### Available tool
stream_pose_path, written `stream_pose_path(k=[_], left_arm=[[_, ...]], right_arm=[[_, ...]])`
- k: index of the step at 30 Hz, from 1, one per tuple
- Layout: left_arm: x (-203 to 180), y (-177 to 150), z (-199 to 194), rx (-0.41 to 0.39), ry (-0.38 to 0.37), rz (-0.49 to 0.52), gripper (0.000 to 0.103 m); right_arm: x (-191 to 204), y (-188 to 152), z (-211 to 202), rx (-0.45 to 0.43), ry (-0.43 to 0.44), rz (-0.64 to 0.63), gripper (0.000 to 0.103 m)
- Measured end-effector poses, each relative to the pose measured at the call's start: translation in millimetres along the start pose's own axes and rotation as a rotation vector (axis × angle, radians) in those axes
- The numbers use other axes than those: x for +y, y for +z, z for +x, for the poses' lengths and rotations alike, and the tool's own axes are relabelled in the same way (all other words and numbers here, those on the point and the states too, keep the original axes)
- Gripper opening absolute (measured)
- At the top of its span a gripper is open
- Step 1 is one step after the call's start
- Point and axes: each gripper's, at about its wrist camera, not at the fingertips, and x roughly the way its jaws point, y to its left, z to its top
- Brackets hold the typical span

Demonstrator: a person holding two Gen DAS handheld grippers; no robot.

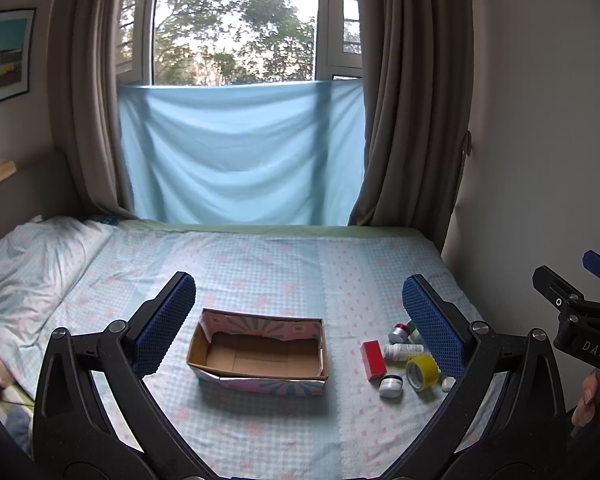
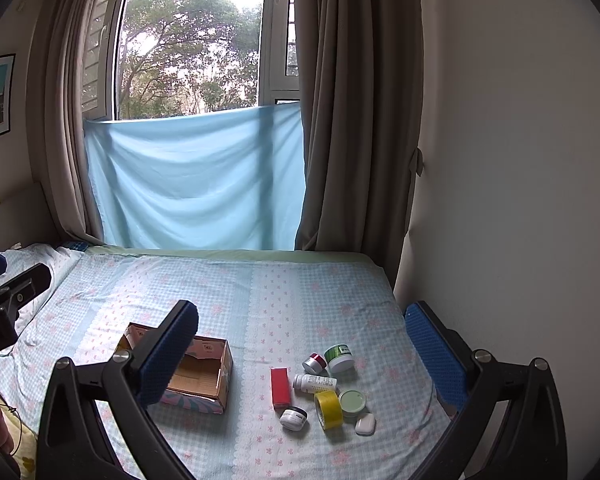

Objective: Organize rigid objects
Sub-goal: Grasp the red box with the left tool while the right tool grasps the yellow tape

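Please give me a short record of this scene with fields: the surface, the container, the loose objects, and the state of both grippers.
surface: bed with checked sheet
container: cardboard box, open top, nothing inside
loose objects: red box, white bottle, yellow tape roll, green-lidded jar, red-lidded jar, white jar, pale green lid, small white case
position: objects grouped right of the box, none in it
left gripper: open, holding nothing
right gripper: open, holding nothing

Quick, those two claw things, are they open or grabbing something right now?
Left gripper: open, holding nothing, above the cardboard box.
Right gripper: open, holding nothing, above the small items.
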Motion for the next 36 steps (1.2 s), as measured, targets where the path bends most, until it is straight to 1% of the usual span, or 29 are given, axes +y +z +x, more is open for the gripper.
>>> stream_pose_path(k=[3, 7, 12, 16, 18, 23, 26, 30, 36], left_arm=[[-3.2, 0.6, 7.9, 0.016, 0.001, -0.002, 0.102], [-12.9, -0.3, 27.5, 0.066, -0.019, -0.006, 0.102], [-37.4, -7.7, 70.5, 0.167, -0.067, -0.002, 0.102], [-63.0, -19.7, 115.9, 0.260, -0.101, -0.004, 0.102], [-76.5, -28.3, 141.1, 0.321, -0.111, 0.004, 0.102], [-106.7, -57.2, 207.9, 0.467, -0.123, 0.036, 0.102], [-121.8, -78.8, 253.7, 0.561, -0.135, 0.028, 0.102], [-140.9, -113.6, 317.1, 0.699, -0.145, 0.010, 0.102], [-168.4, -174.9, 407.0, 0.895, -0.152, 0.045, 0.102]], right_arm=[[-4.0, 0.5, 3.8, 0.007, -0.005, 0.009, 0.103], [-11.9, -1.4, 13.4, 0.044, -0.019, 0.013, 0.103], [-28.6, -11.4, 37.5, 0.121, -0.040, 0.012, 0.103], [-45.1, -30.1, 65.9, 0.198, -0.054, 0.000, 0.103], [-53.0, -41.1, 82.1, 0.243, -0.057, -0.004, 0.103], [-71.0, -71.4, 126.2, 0.362, -0.061, -0.025, 0.103], [-81.1, -88.1, 154.8, 0.427, -0.050, -0.017, 0.103], [-90.0, -116.2, 199.2, 0.524, -0.035, -0.030, 0.103], [-95.1, -169.8, 259.8, 0.662, -0.008, -0.037, 0.103]])
